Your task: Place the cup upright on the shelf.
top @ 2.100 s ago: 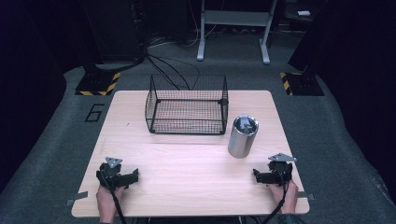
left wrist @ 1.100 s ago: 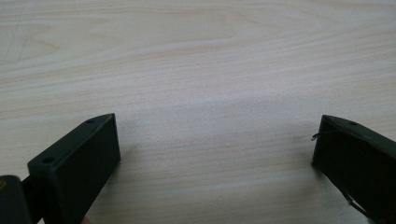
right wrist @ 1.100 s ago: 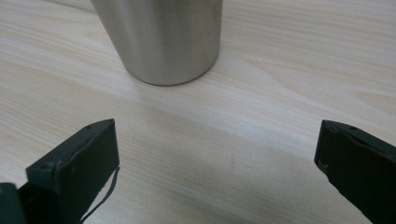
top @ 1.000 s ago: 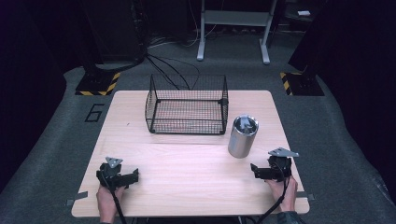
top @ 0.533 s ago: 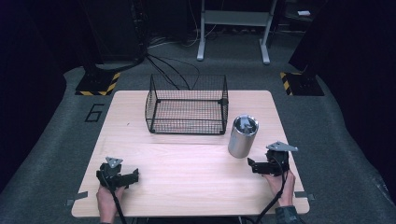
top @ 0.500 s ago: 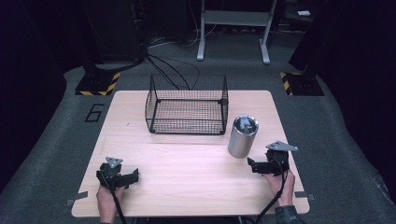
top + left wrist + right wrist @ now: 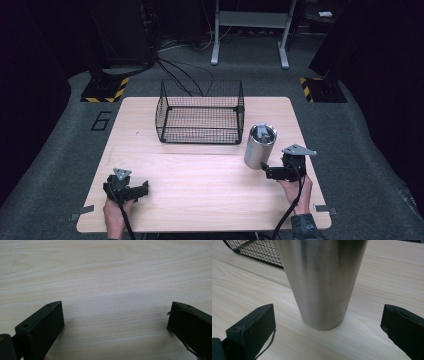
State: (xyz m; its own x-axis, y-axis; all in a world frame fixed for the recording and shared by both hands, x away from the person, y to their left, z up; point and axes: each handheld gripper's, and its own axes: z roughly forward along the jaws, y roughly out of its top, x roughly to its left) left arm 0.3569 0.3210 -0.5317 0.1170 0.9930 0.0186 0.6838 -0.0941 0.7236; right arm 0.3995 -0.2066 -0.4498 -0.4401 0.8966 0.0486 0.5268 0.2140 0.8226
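Table [image 7: 200,180] of pale wood carries three items, taken here against the steel cup [image 7: 260,146] as reference.

Left gripper [image 7: 142,189]: well to the left of the cup and nearer the person, close to the table's near edge, held in the person's left hand [image 7: 116,216]. In the left gripper view its jaws stand wide apart, released, with bare wood [image 7: 112,290] between them and nothing held.

Wire basket [image 7: 201,111]: black mesh, open at the top, upright, standing behind the cup and to its left, near it but apart. A corner of the mesh [image 7: 254,250] appears in the right gripper view beyond the cup's left side.

Cup: upright on the table, right of centre, narrower at the foot than higher up. In the right gripper view its wall [image 7: 322,285] rises between the two jaws, the foot resting flat on the wood.

Right gripper [image 7: 264,170]: just beside the cup, on its right and slightly nearer the person, held in the person's right hand [image 7: 295,190]. Its jaws are spread wide, released, one to either side of the cup's foot; neither touches the metal. A cable trails from the gripper back over the hand.
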